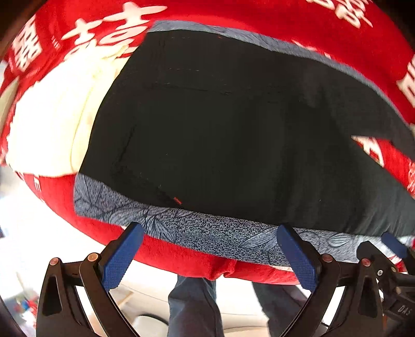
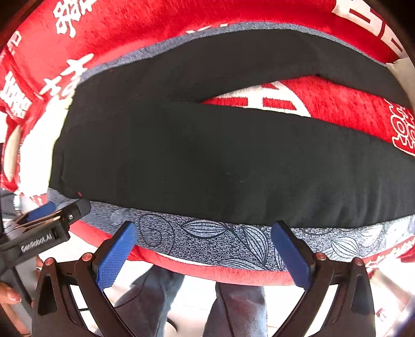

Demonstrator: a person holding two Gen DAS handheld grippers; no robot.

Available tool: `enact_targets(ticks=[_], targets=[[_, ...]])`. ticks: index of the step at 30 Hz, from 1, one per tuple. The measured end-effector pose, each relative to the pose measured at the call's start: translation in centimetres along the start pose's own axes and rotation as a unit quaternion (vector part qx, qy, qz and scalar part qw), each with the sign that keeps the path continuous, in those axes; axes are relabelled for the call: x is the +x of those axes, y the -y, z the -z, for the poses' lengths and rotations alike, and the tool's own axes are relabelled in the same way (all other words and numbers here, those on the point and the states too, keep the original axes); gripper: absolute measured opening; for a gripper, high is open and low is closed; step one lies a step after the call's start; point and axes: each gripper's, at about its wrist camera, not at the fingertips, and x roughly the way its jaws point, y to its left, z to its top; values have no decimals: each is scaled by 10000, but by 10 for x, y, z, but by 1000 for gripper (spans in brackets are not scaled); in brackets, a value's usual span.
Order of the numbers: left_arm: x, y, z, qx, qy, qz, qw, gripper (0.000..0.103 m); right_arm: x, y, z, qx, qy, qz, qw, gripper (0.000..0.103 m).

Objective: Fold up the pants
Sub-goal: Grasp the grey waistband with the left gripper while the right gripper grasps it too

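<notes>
**Black pants spread on a patterned cloth, both grippers spread wide and empty**

On a red cover printed with white characters [image 1: 233, 15], in the left wrist view, the black pants [image 1: 220, 134] are seen lying flat upon a grey-blue leaf-patterned cloth [image 1: 207, 233]. A white patch [image 1: 52, 124] of the cover is seen to the left of the pants. The left gripper [image 1: 210, 255] is held over the near edge of the patterned cloth, its blue fingers [image 1: 122, 256] spread wide with nothing between them. The other gripper is glimpsed at the right edge.

In the right wrist view, the pants [image 2: 207, 160] are shown with their two legs parted, red cover visible between them. The right gripper [image 2: 203, 252] is held at the near edge, fingers [image 2: 291, 254] wide apart and empty. The person's legs [image 2: 233, 306] are seen below.
</notes>
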Motion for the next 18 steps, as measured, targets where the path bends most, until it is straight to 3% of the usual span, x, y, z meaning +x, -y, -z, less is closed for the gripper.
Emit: enact_targets(ticks=[2, 4, 6, 8, 10, 12, 16, 18], targets=[[1, -17, 8, -137, 35, 132, 9998, 103, -4, 2, 2, 89, 319, -270, 9991, 103], [-5, -36, 15, -270, 165, 221, 9993, 103, -3, 7, 6, 357, 221, -930, 9948, 103], [-10, -53, 28, -337, 214, 145, 9991, 103, 1, 7, 12, 602, 159, -1816, 9814, 103], [-2, -68, 38, -386, 42, 270, 9989, 103, 12, 5, 22, 992, -121, -2392, 9658, 103], [3, -88, 49, -531, 11, 607, 9967, 103, 22, 0, 35, 1397, -287, -2962, 9444, 103], [12, -108, 59, -654, 34, 1010, 9927, 103, 43, -6, 49, 1669, -334, -3224, 9312, 100], [36, -145, 78, -905, -54, 1650, 9821, 103, 78, -7, 66, 2016, -180, -3351, 9202, 81], [46, -157, 82, -926, -68, 1800, 9793, 103, 91, -3, 72, 2183, -68, -3423, 9138, 81]])
